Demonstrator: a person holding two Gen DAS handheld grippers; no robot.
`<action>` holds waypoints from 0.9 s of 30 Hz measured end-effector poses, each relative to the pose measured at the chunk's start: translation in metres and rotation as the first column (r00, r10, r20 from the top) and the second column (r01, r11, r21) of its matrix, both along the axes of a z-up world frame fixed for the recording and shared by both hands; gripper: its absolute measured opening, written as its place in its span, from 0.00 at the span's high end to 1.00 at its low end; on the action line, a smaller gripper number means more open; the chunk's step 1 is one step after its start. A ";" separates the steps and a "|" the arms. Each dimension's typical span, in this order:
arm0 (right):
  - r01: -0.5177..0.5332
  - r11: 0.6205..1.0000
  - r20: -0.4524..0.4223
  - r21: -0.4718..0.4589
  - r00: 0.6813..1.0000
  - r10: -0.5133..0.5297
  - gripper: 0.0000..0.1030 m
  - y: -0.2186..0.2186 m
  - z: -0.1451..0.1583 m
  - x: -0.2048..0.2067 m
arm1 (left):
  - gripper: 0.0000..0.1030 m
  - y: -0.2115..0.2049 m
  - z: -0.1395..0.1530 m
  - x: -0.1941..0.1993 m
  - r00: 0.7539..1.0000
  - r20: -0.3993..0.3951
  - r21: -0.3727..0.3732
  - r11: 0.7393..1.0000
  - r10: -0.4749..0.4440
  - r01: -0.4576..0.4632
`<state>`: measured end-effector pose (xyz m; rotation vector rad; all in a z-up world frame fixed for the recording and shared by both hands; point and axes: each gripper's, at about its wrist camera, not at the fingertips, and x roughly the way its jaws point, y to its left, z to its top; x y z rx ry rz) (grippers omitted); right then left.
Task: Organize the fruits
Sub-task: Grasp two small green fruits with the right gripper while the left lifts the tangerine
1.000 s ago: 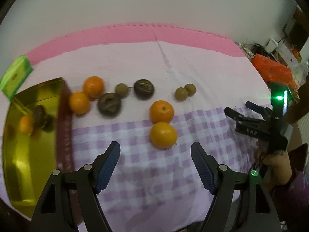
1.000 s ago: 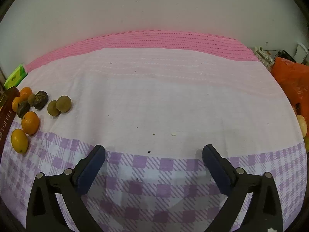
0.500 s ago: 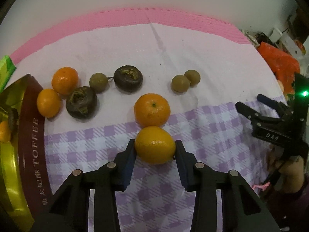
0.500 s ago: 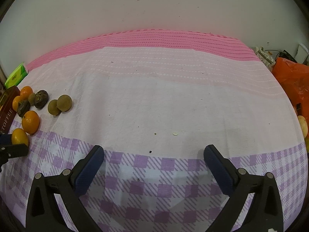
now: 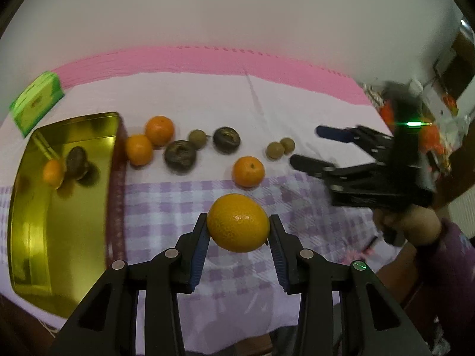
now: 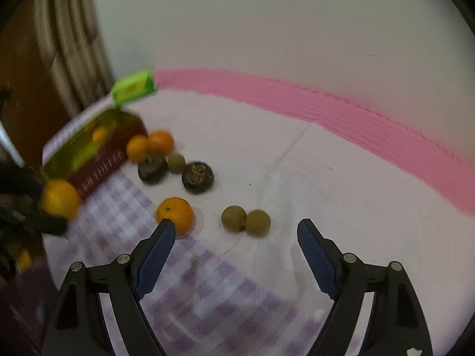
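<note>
An orange [image 5: 238,222] is being held clear of the checked cloth [image 5: 166,207] by the left gripper [image 5: 237,231], whose blue pads are clamped on its two sides. The gold tin [image 5: 59,207] is lying to the left with its lid off, and one small orange [image 5: 52,173] and one dark wrinkled fruit [image 5: 75,161] are already being kept inside it. Only a small part of the sorting is therefore judged done. Still being left on the cloth are two oranges [image 5: 148,141] just beside the tin's wall, a lone orange [image 5: 248,171] near the middle, two dark fruits [image 5: 180,155], a small brown-green fruit [image 5: 197,138] between them, and a touching pair of the same kind [image 5: 280,147] further right. The right gripper [image 6: 234,247] is being aimed at that side of the spread; its jaws are closing, yet nothing is being gripped between them, the lone orange [image 6: 175,215] being just beyond its left fingertip and the pair [image 6: 245,221] lying ahead. The held orange is judged to be bound for the tin next, with eight loose fruits still to be gathered.
</note>
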<state>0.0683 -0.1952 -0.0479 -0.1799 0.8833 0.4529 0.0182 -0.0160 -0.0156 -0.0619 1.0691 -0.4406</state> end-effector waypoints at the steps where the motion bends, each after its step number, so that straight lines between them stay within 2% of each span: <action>1: -0.003 1.000 -0.020 -0.031 1.000 0.003 0.21 0.002 -0.005 0.008 | 0.61 0.006 0.003 -0.002 1.000 0.002 -0.012 1.000 0.011 -0.011; 2: 0.005 0.999 -0.051 -0.051 0.999 -0.008 0.26 0.002 -0.011 0.017 | 0.61 0.009 0.006 -0.004 1.000 0.005 -0.016 1.000 0.019 -0.019; 4: 0.023 1.000 -0.104 -0.018 0.994 -0.024 0.30 0.000 -0.017 0.029 | 0.61 0.016 0.010 -0.006 0.999 0.009 -0.020 0.999 0.032 -0.032; 9: 0.057 0.998 -0.101 -0.024 0.993 -0.059 0.33 0.013 -0.027 0.032 | 0.61 0.022 0.011 -0.003 0.999 0.003 -0.031 0.998 0.046 -0.046; 10: 0.060 0.998 -0.107 -0.025 0.992 -0.062 0.37 0.014 -0.028 0.033 | 0.61 0.023 0.011 -0.002 0.999 -0.002 -0.035 0.998 0.049 -0.050; 11: 0.066 0.997 -0.111 -0.041 0.991 -0.070 0.51 0.018 -0.032 0.033 | 0.61 0.022 0.011 -0.001 0.999 -0.006 -0.035 0.998 0.053 -0.054; 13: 0.095 0.992 -0.088 -0.083 0.991 -0.102 0.57 0.022 -0.036 0.033 | 0.61 0.025 0.009 -0.001 0.998 -0.012 -0.039 0.997 0.062 -0.063; 15: 0.123 0.991 -0.098 -0.050 0.987 -0.128 0.58 0.012 -0.033 0.032 | 0.61 0.032 0.012 -0.003 0.997 -0.011 -0.050 0.996 0.078 -0.079; 19: 0.183 0.983 -0.053 -0.001 0.982 -0.183 0.58 -0.003 -0.025 0.015 | 0.61 0.050 0.020 -0.007 0.993 0.003 -0.075 0.990 0.118 -0.117; 22: 0.256 0.966 -0.033 0.042 0.966 -0.255 0.58 -0.021 -0.024 -0.001 | 0.61 0.070 0.024 -0.010 0.987 0.010 -0.078 0.984 0.160 -0.159; 27: 0.369 0.926 -0.039 0.080 0.929 -0.367 0.58 -0.053 -0.035 -0.011 | 0.61 0.102 0.024 -0.010 0.974 0.031 -0.027 0.974 0.226 -0.226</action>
